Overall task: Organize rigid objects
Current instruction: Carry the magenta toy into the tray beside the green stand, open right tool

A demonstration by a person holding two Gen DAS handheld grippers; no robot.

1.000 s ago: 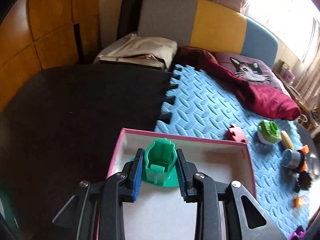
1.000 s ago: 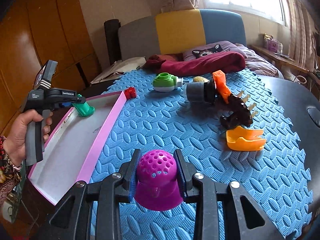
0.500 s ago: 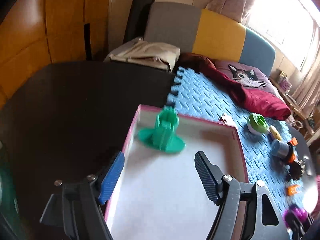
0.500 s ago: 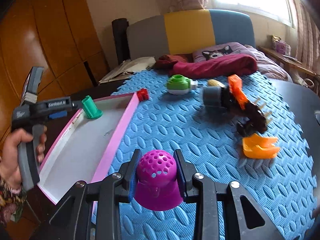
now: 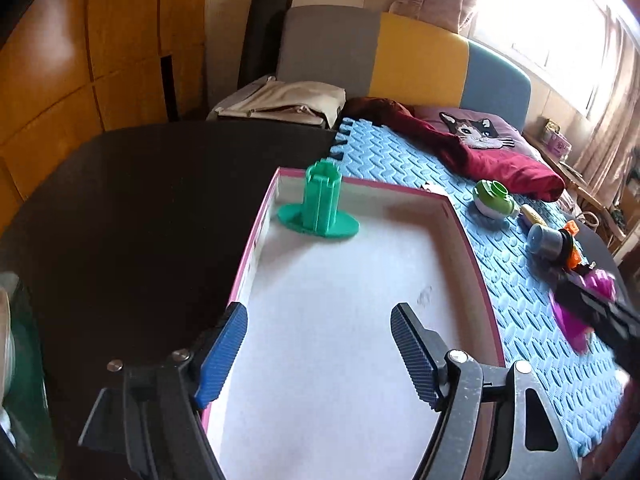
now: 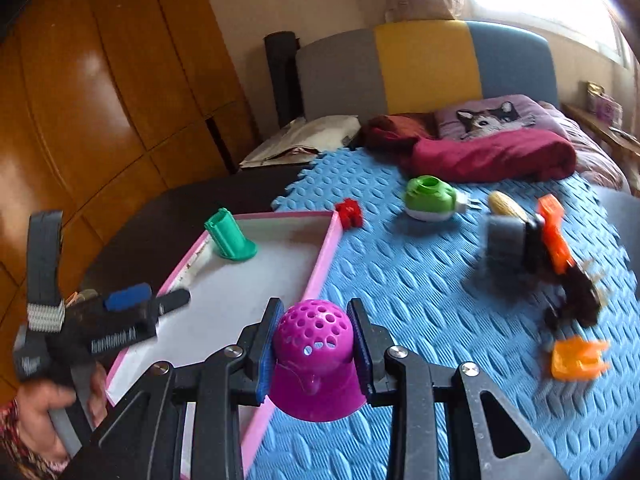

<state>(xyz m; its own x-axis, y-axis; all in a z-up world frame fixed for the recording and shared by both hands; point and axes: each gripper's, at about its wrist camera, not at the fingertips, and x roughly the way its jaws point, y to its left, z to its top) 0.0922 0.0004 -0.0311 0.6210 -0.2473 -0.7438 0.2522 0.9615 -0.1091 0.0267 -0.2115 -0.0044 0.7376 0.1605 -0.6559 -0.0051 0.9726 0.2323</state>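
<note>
Left gripper (image 5: 318, 354): its two blue-padded fingers are standing wide apart and holding nothing; it is hovering over the near part of the white floor of the tray.
Left gripper from the other side: in the right wrist view it (image 6: 160, 300) is showing at the left, a bare hand (image 6: 44, 412) gripping its handle, the tips reaching over the near left wall of the tray.
Right gripper (image 6: 316, 344): its fingers are pressing on both sides of the purple perforated dome (image 6: 314, 354) and carrying it above the blue foam mat, just beside the right pink wall of the tray.
Purple dome in the left view: it (image 5: 580, 312) is appearing at the right edge, partly hidden behind the dark body of the right gripper.
Tray (image 5: 472, 240): pink walls, white inside, lying half on the dark table (image 5: 120, 220) and half on the blue foam mat (image 6: 420, 280).
Green flanged cylinder (image 5: 322, 206): it is standing upright on its round base in the far left corner of the tray, close to both walls, well apart from the left gripper.
Red block (image 6: 350, 212): it is lying on the mat just outside the far right corner of the tray.
Green and white piece (image 6: 430, 198): it is resting on the mat, farther to the right.
Grey cylinder (image 6: 506, 238): it is blurred, next to an orange part (image 6: 554, 232) and a dark spiky toy (image 6: 576, 296).
Orange open piece (image 6: 578, 360): it is lying alone on the mat at the near right.
</note>
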